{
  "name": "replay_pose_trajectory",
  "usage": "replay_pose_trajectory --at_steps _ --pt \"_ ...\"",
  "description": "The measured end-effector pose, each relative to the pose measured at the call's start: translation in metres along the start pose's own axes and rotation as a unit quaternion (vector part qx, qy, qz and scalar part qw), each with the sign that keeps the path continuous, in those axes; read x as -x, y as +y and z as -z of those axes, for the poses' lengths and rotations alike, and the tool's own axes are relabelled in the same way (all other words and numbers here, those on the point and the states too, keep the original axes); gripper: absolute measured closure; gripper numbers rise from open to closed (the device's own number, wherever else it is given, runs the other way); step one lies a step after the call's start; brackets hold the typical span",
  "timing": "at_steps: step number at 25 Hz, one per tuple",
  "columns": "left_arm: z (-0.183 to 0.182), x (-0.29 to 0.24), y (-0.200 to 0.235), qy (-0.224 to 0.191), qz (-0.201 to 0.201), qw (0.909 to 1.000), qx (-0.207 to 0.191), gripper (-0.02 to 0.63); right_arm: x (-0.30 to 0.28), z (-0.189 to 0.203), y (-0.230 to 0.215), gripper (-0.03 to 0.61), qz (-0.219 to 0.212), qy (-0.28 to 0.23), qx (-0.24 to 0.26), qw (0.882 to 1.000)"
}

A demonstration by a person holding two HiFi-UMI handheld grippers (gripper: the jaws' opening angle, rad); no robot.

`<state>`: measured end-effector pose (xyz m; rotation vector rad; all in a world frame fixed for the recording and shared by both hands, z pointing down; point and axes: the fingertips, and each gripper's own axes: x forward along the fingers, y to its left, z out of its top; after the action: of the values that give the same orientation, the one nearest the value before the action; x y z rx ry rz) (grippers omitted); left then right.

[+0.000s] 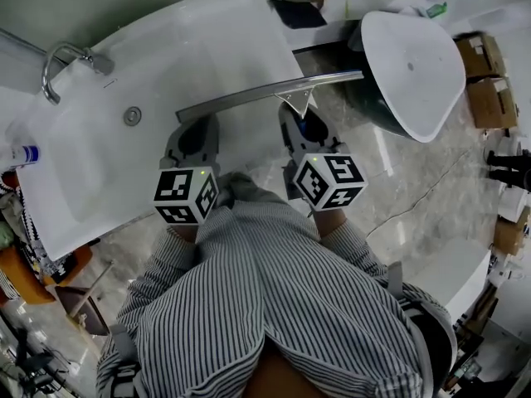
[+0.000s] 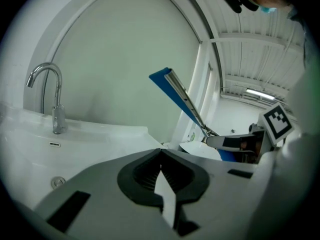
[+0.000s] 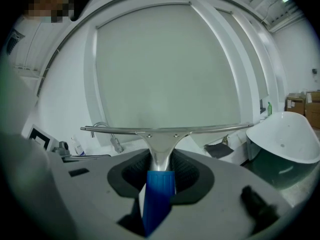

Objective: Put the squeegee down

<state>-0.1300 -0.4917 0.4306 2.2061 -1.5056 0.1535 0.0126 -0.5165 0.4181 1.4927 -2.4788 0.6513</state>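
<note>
The squeegee has a long metal blade (image 1: 265, 92) and a blue handle (image 3: 159, 189). My right gripper (image 1: 300, 116) is shut on that handle, and the blade (image 3: 165, 130) lies level across the view just past its jaws. The blade hangs over the near right corner of the white sink counter (image 1: 207, 48). My left gripper (image 1: 195, 139) is beside it over the counter's edge, jaws closed tip to tip with nothing between them (image 2: 161, 151). In the left gripper view the squeegee (image 2: 182, 99) slants up to the left from the right gripper (image 2: 240, 143).
A chrome faucet (image 1: 62, 60) and a drain (image 1: 132, 115) sit in the sink at left, with a small bottle (image 1: 23, 153) at the counter's left edge. A white freestanding basin (image 1: 415, 65) stands at right, with cardboard boxes (image 1: 485, 77) beyond it. Marble floor lies below.
</note>
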Motion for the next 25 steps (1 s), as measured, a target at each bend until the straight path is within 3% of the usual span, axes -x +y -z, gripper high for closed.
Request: replay_pose_trajectory --at_steps 14,25 --pt "0.031 -0.042 0.032 0.053 -0.033 0.9976 0.030 0.601 -0.060 0.023 -0.043 0.468 0.019 0.054 -0.017 0.998" --pt "0.057 -0.066 0.040 0.087 -0.038 0.9945 0.045 0.601 -0.096 0.058 -0.064 0.468 0.022 0.103 -0.013 0.994"
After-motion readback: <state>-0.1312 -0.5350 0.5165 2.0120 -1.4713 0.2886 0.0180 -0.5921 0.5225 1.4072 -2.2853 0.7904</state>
